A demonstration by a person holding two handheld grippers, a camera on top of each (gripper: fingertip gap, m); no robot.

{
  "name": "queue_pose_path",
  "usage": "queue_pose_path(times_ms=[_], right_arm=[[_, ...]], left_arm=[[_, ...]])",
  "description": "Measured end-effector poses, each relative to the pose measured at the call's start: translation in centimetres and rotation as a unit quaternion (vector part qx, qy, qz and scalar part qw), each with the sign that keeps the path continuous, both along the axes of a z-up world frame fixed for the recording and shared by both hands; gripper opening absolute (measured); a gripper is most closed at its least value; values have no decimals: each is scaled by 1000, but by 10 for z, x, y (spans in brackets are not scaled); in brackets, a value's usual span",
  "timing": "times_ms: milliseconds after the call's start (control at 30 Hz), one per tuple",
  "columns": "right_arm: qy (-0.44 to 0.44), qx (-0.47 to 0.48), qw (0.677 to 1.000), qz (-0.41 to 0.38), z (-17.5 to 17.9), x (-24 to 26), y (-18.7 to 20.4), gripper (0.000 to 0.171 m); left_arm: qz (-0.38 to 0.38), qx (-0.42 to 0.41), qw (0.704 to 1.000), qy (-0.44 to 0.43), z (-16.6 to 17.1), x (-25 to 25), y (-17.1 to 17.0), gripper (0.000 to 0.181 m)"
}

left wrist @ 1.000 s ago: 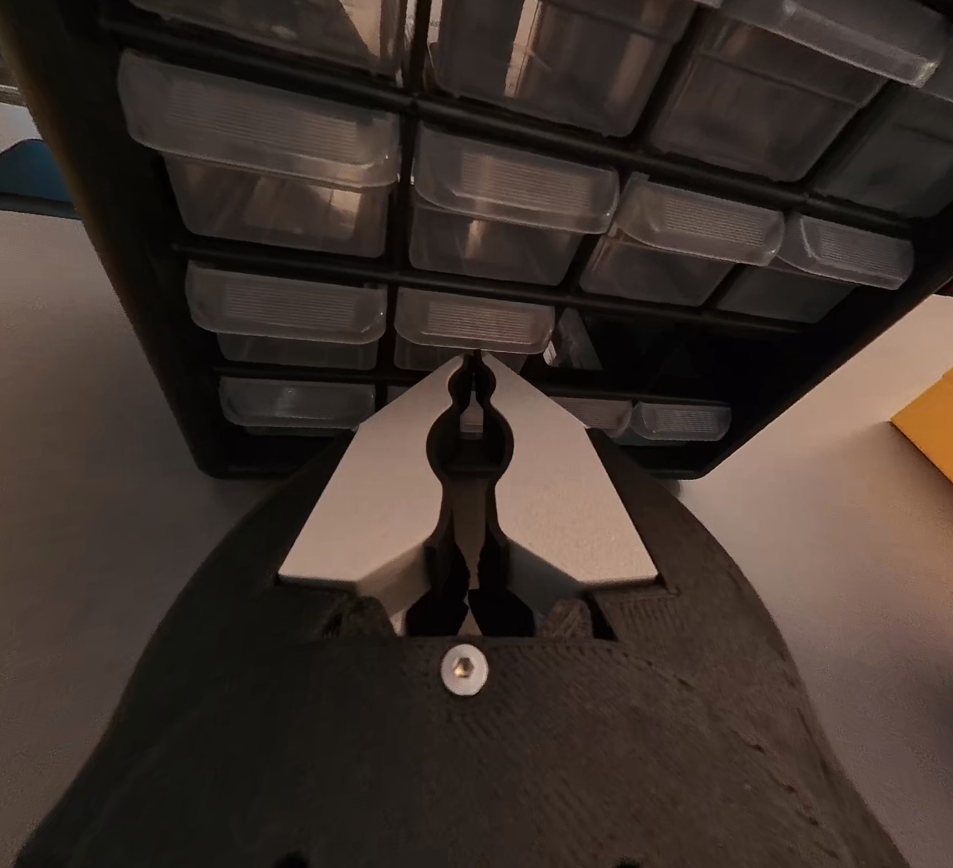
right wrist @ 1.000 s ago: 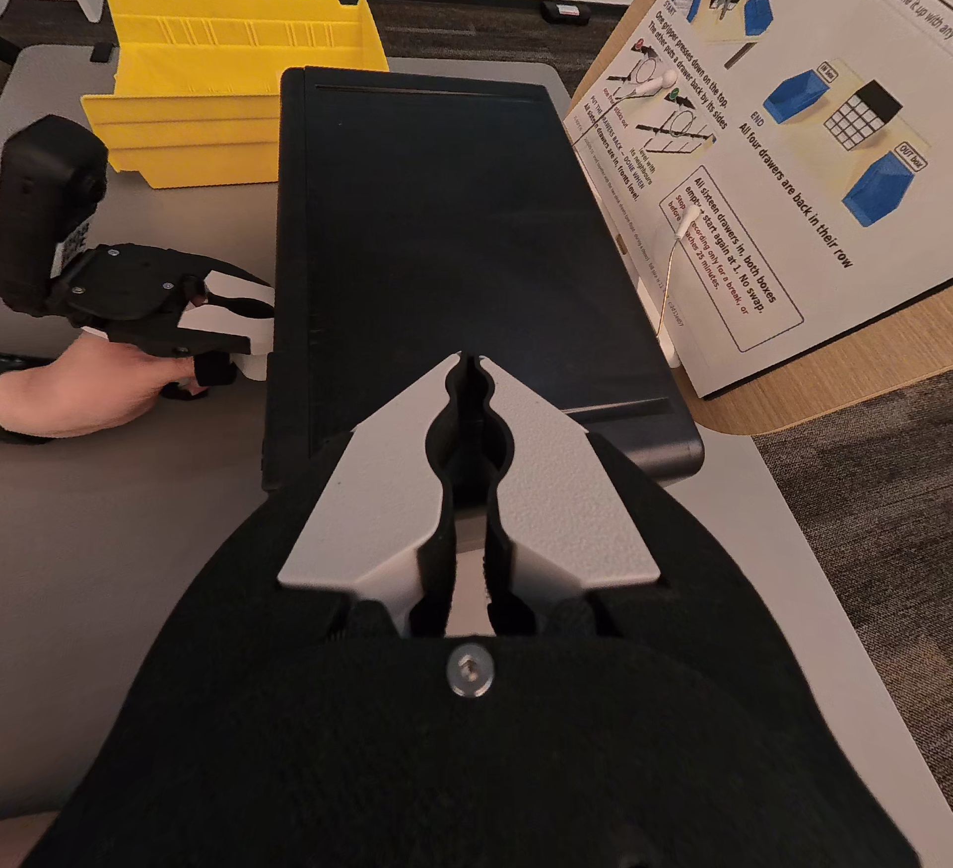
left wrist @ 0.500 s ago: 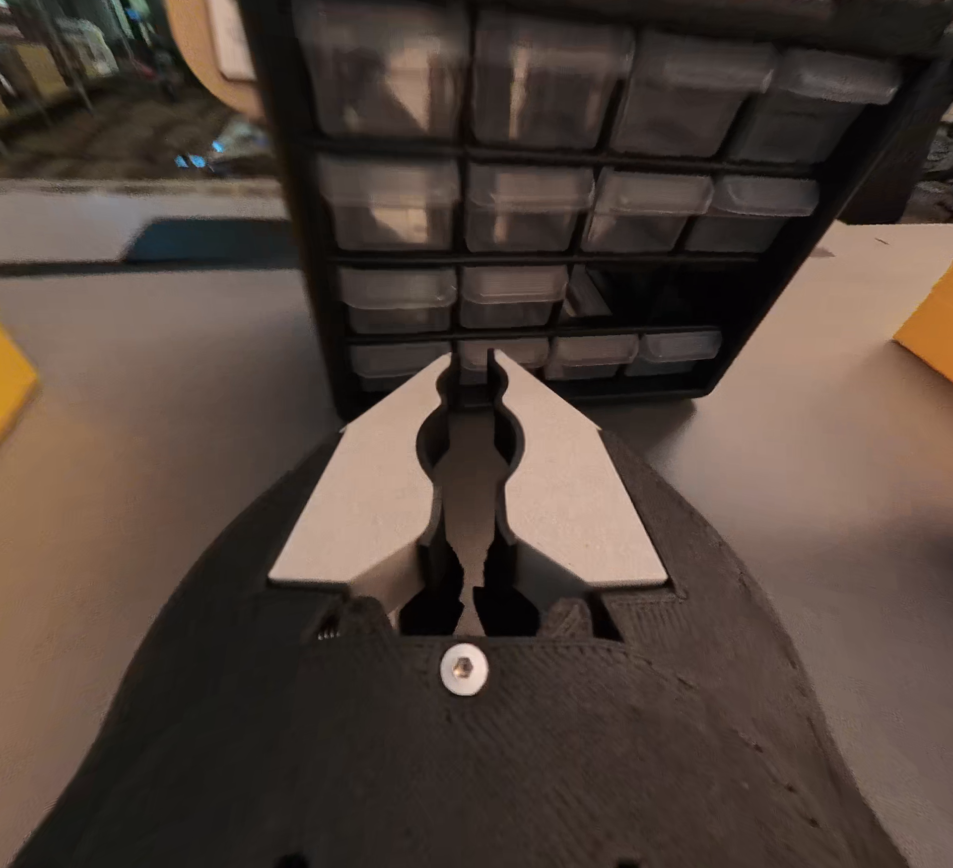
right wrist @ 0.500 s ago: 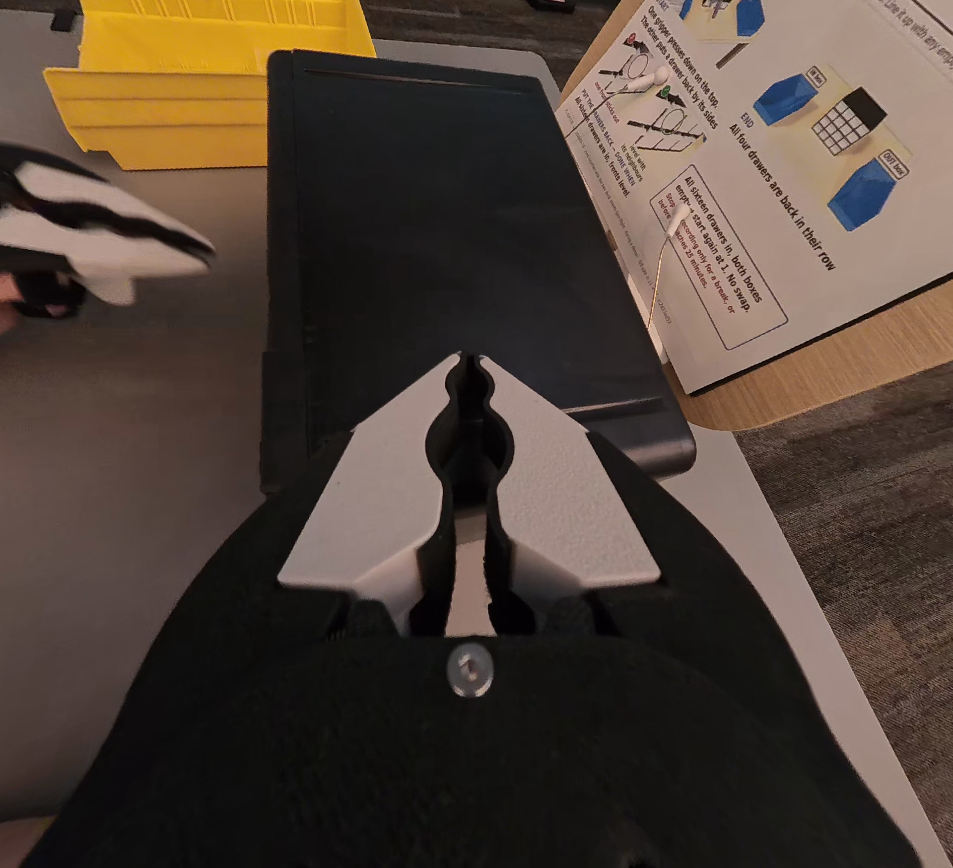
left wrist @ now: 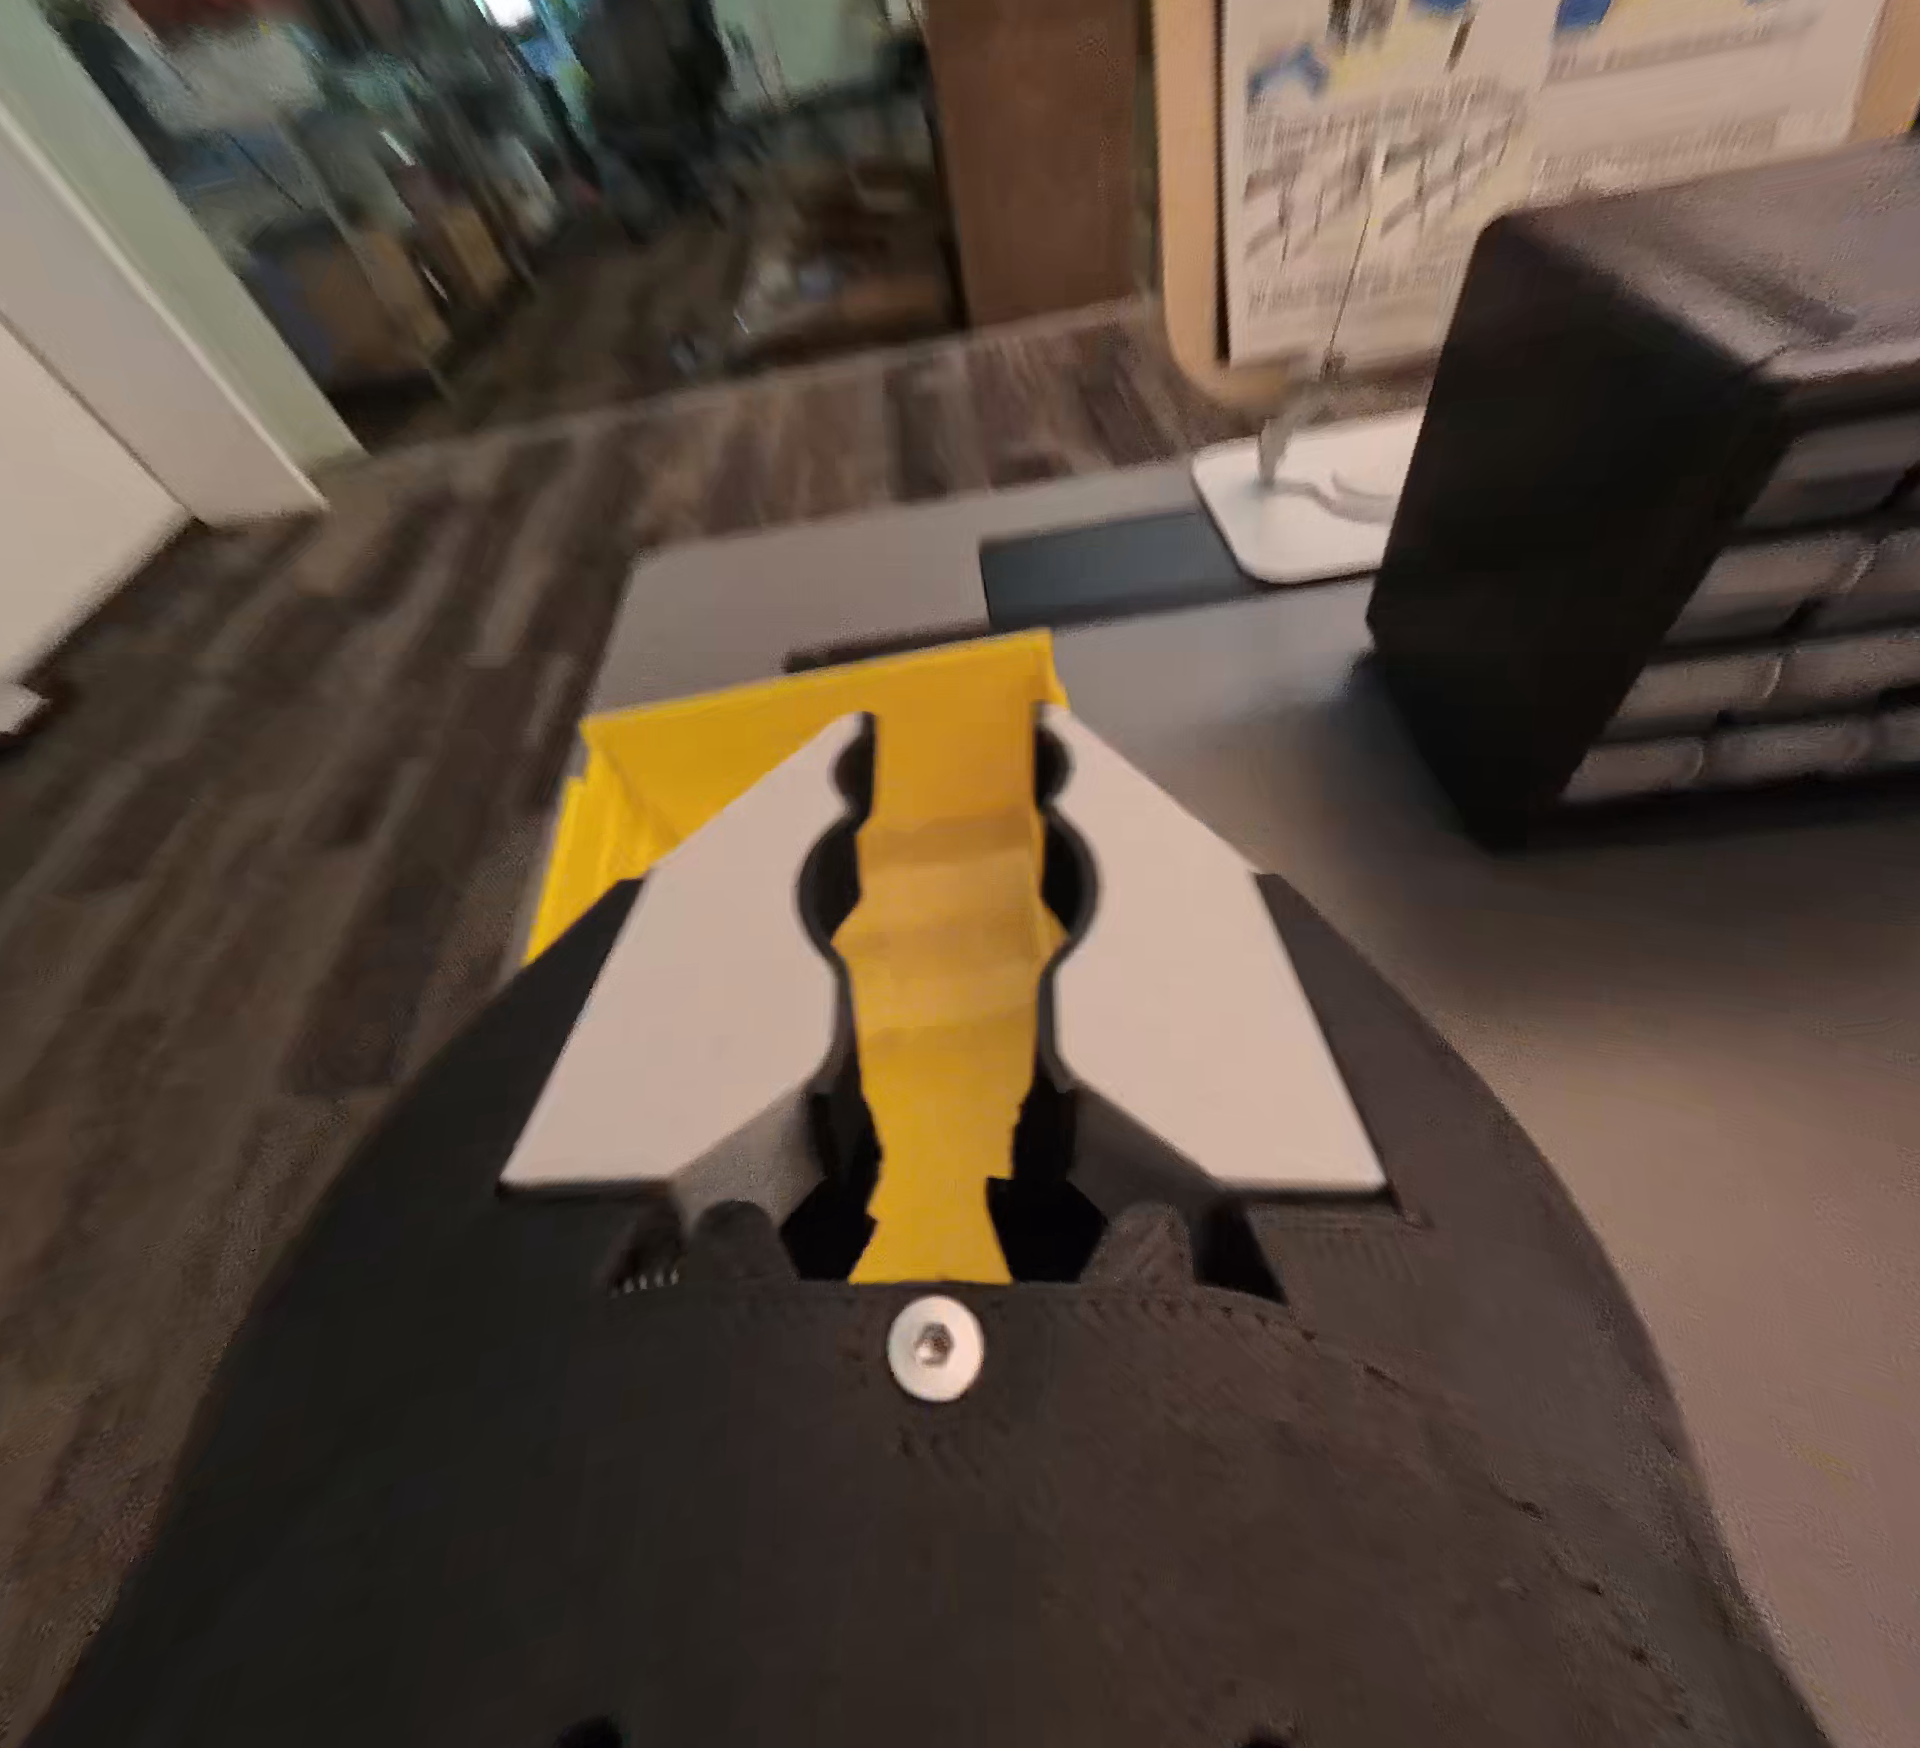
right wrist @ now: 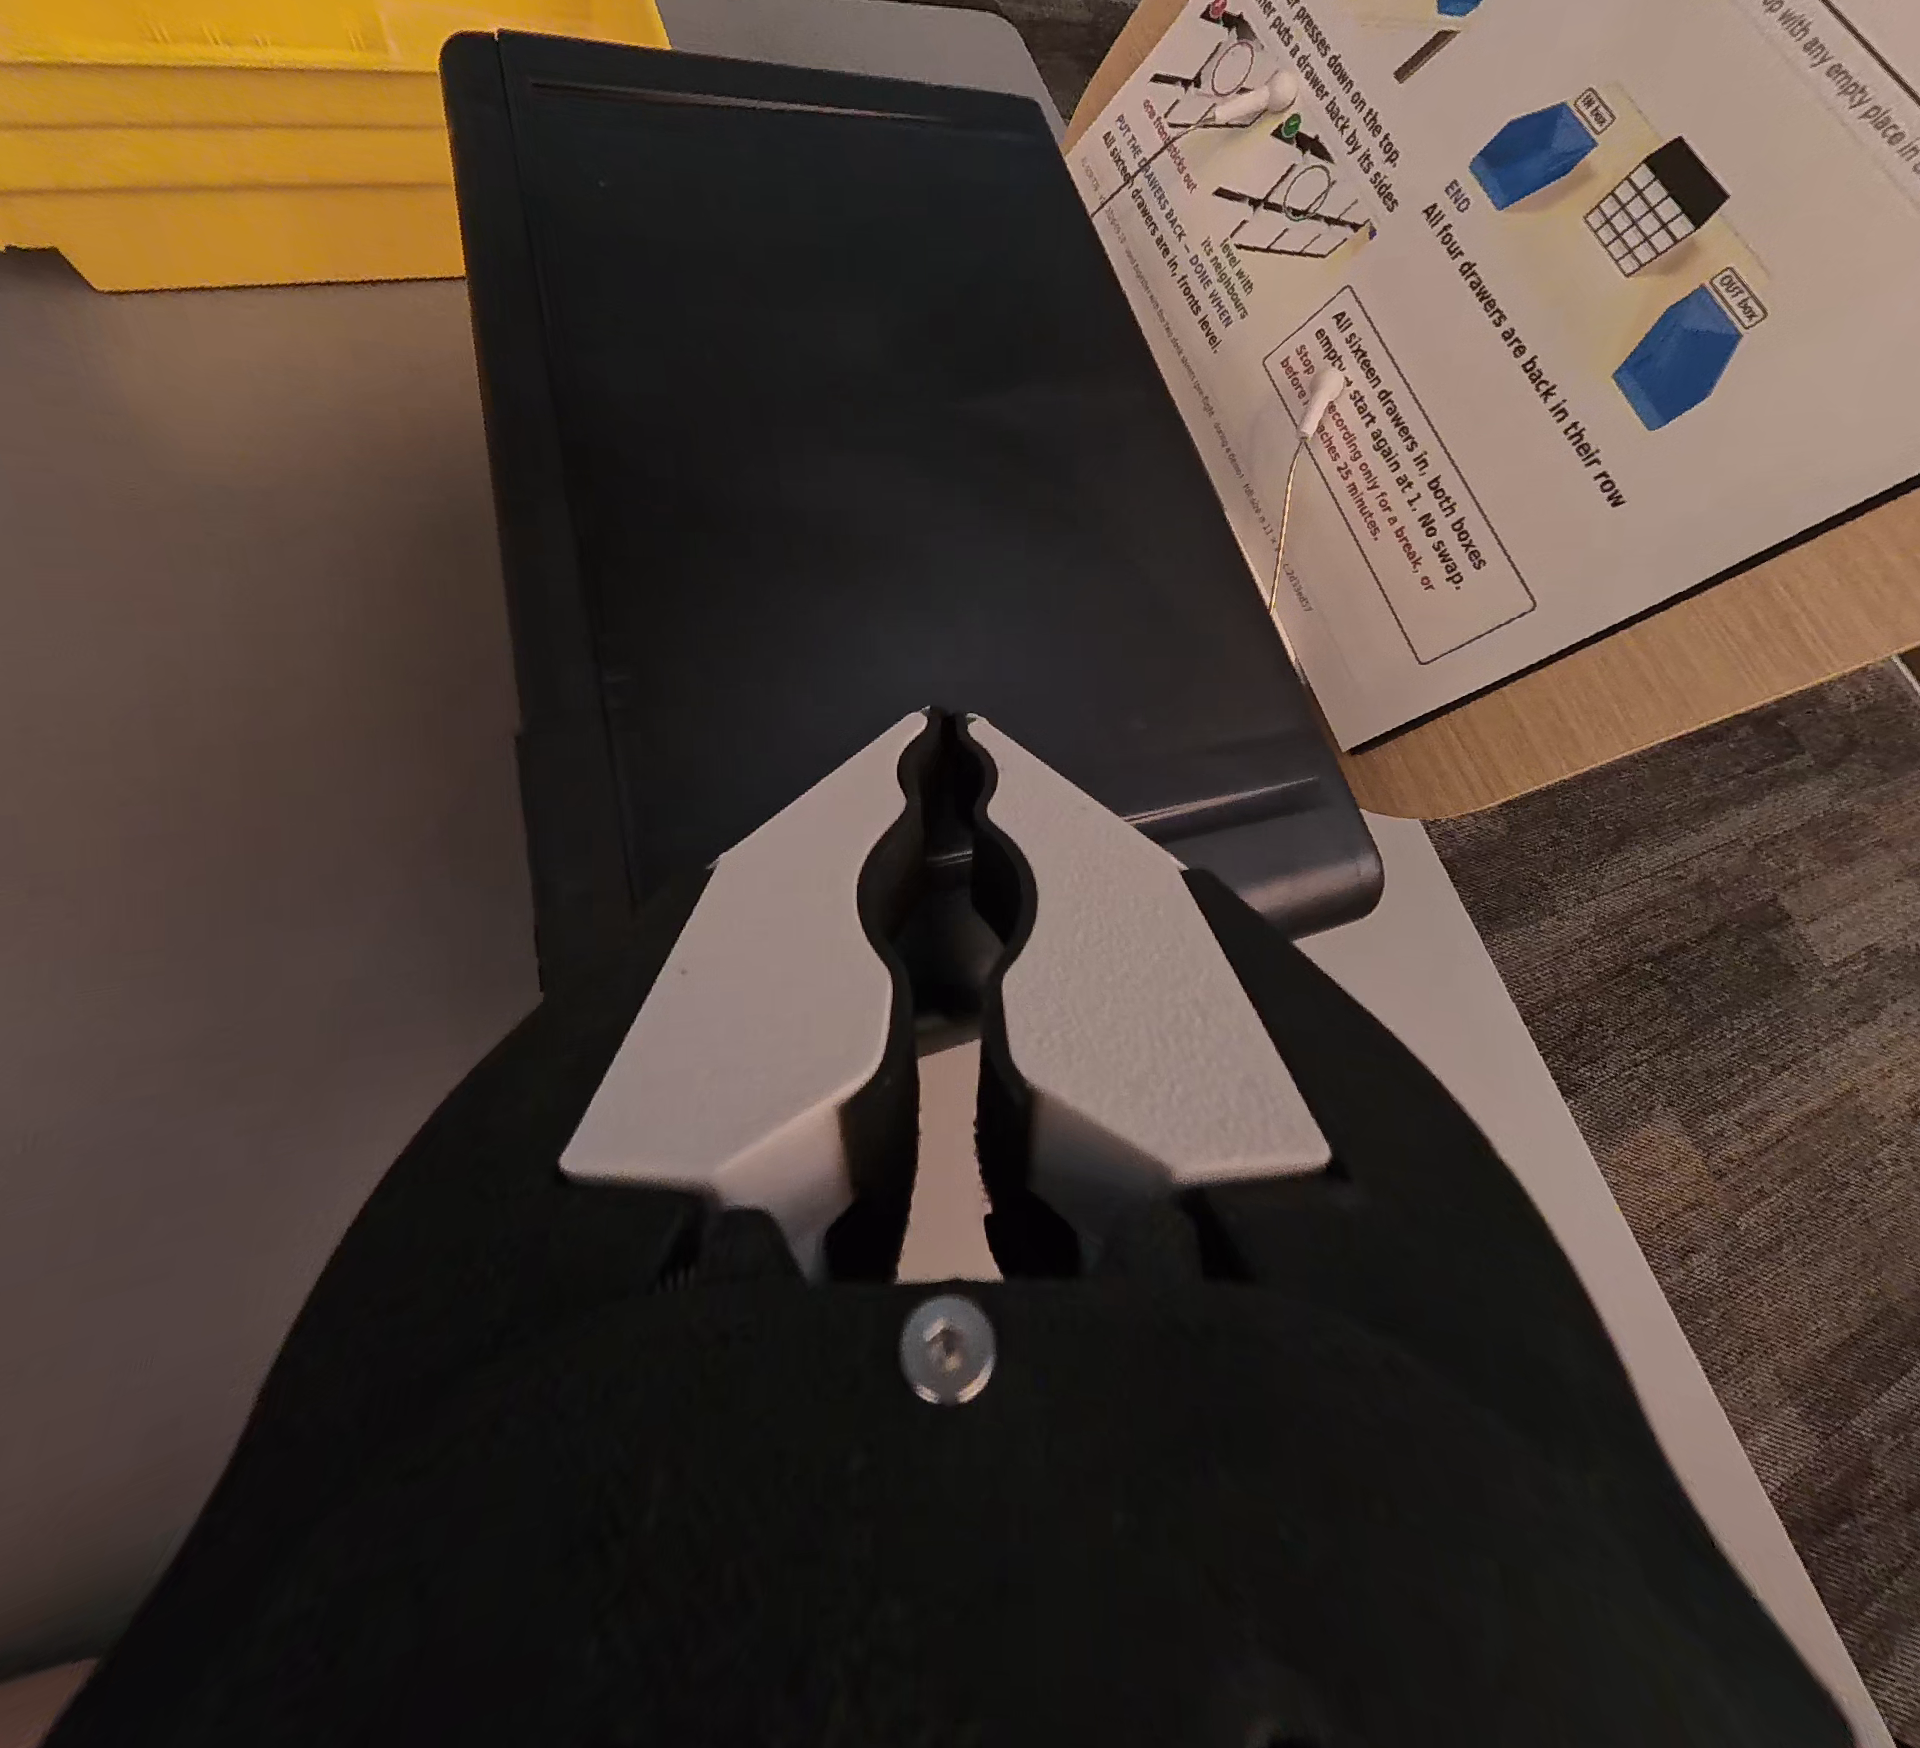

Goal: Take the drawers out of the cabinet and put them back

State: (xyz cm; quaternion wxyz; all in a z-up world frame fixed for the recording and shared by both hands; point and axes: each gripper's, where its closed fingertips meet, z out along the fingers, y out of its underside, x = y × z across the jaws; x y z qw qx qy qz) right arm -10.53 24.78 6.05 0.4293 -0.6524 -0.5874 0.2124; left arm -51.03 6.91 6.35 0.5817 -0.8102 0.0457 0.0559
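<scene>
Left gripper [left wrist: 951,732] fingers wide over yellow bin [left wrist: 940,919]; right gripper [right wrist: 943,714] fingers closed, empty, atop cabinet [right wrist: 883,451]; slip risks tipping it.

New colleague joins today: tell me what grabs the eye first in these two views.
In the left wrist view, the bright yellow bin shows between the open fingers of the left gripper. In the right wrist view, the black cabinet fills the centre beneath the shut right gripper, with an illustrated instruction board leaning at its right.
</scene>
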Motion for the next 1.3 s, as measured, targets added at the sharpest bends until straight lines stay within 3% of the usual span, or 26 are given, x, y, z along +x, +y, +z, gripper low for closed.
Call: queue_pose_path(times_ms=[33, 100, 233, 333, 400, 500, 633, 667, 767, 900, 1000, 1067, 1167, 1300], right_arm=[[1, -3, 1000, 0, 0, 0, 0, 0], [4, -9, 1000, -1, 0, 0, 0, 0], [3, -8, 1000, -2, 0, 0, 0, 0], [0, -4, 1000, -5, 0, 0, 0, 0], [-3, 0, 1000, -7, 0, 0, 0, 0], [-4, 2, 1000, -8, 0, 0, 0, 0], [-3, 0, 1000, -8, 0, 0, 0, 0], [-3, 1, 1000, -8, 0, 0, 0, 0], [-4, 3, 1000, -8, 0, 0, 0, 0], [-3, 2, 1000, -7, 0, 0, 0, 0], [-2, 1, 1000, -6, 0, 0, 0, 0], [-2, 0, 1000, -6, 1, 0, 0, 0], [-2, 2, 1000, -6, 1, 0, 0, 0], [-3, 6, 1000, -7, 1, 0, -1, 0]], left_arm=[[-30, -41, 999, -11, -20, -6, 7, 42], [-93, -121, 988, -12, -61, -13, 17, 70], [-136, -252, 953, 102, -135, -36, 28, 68], [-161, -363, 912, 102, -183, -40, 24, 62], [-146, -387, 903, 121, -198, -51, 30, 76], [-150, -403, 896, 112, -208, -50, 32, 68], [-164, -427, 882, 112, -208, -46, 20, 17], [-163, -433, 879, 112, -205, -47, 15, 13], [-144, -427, 886, 107, -184, -49, 4, 6], [-111, -362, 922, 85, -120, -37, -5, 5], [-122, -302, 944, 49, -64, 10, -14, 4], [-148, -299, 943, 4, -42, 66, -27, 3], [-180, -324, 927, -62, -48, 159, -48, 3], [-211, -356, 910, -10, -114, 255, -70, 4]])
